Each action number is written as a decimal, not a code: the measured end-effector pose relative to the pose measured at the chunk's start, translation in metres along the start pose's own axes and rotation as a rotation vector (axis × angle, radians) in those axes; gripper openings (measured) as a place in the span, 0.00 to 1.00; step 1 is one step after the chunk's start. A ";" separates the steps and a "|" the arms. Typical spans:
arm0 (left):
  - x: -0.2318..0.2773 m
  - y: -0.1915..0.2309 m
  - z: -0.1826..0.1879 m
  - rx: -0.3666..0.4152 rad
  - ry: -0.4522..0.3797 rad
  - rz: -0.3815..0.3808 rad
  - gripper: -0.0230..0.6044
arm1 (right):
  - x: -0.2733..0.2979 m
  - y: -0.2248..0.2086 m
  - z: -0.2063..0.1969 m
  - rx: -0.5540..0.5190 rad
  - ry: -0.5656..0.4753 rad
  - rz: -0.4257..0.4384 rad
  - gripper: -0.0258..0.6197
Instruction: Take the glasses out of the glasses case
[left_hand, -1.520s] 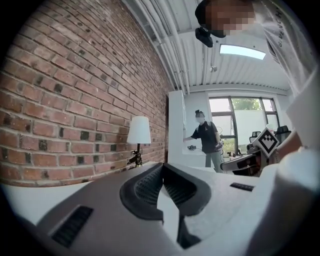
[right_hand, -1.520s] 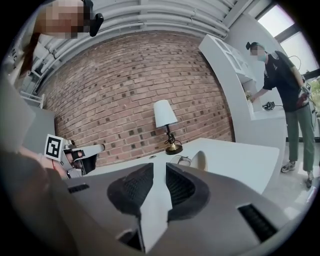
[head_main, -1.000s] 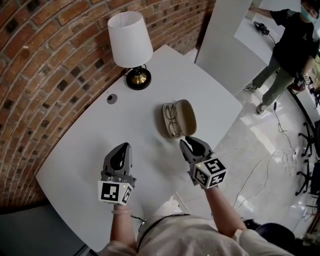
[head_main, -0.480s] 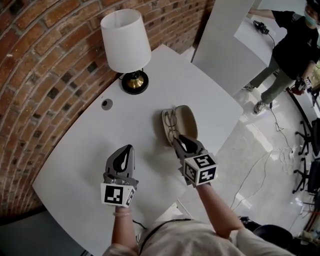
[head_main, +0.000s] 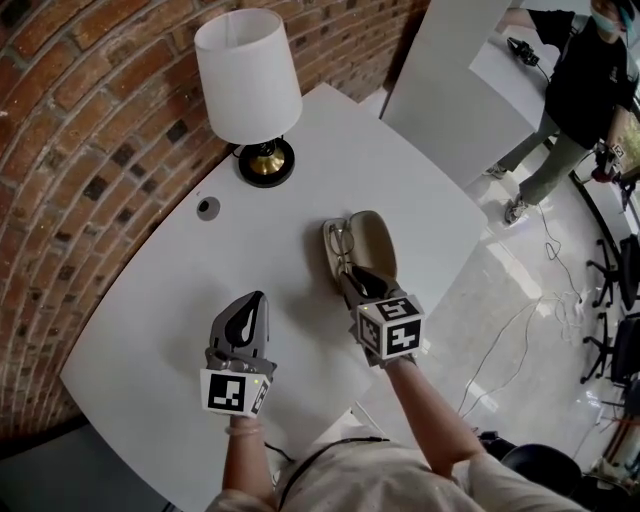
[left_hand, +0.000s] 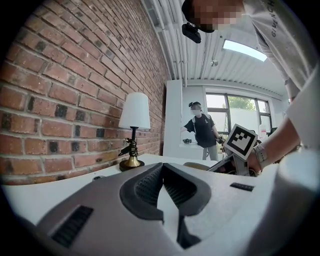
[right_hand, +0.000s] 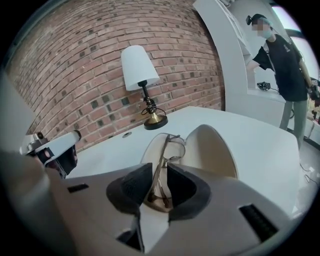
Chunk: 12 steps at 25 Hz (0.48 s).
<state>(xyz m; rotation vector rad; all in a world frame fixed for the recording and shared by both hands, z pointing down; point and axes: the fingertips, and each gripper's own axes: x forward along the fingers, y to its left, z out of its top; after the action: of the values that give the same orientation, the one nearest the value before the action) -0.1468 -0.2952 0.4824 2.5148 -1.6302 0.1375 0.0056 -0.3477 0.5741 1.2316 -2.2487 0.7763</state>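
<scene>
The beige glasses case (head_main: 374, 238) lies open on the white table (head_main: 150, 310), lid to the right. Thin-framed glasses (head_main: 341, 246) rest folded in its left half. My right gripper (head_main: 355, 276) is down at the case's near end, open, with one finger on each side of the glasses (right_hand: 167, 150); in the right gripper view (right_hand: 155, 186) the frame runs between the pads with room to spare. My left gripper (head_main: 251, 302) hovers over bare table to the left of the case, shut and holding nothing (left_hand: 161, 172).
A white-shaded lamp (head_main: 246, 82) on a brass base stands at the back by the brick wall. A small round cable hole (head_main: 207, 207) sits left of it. The table edge falls away just right of the case. A person (head_main: 585, 90) stands far off on the right.
My right gripper has moved forward from the table's near side onto the case's near end, so that its fingers now straddle the glasses. The left gripper has stayed put.
</scene>
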 end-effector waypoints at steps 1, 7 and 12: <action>0.000 0.001 -0.001 -0.004 -0.001 -0.001 0.04 | 0.002 0.000 -0.001 -0.001 0.011 -0.001 0.19; 0.001 0.003 -0.003 -0.017 -0.001 -0.001 0.04 | 0.011 0.000 0.000 0.011 0.049 -0.003 0.16; -0.002 0.005 -0.004 -0.022 -0.005 -0.001 0.04 | 0.015 0.001 0.001 0.049 0.057 0.005 0.10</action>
<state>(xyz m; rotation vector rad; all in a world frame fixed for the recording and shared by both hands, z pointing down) -0.1523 -0.2953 0.4861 2.5014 -1.6228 0.1127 -0.0031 -0.3564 0.5827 1.2115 -2.1994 0.8622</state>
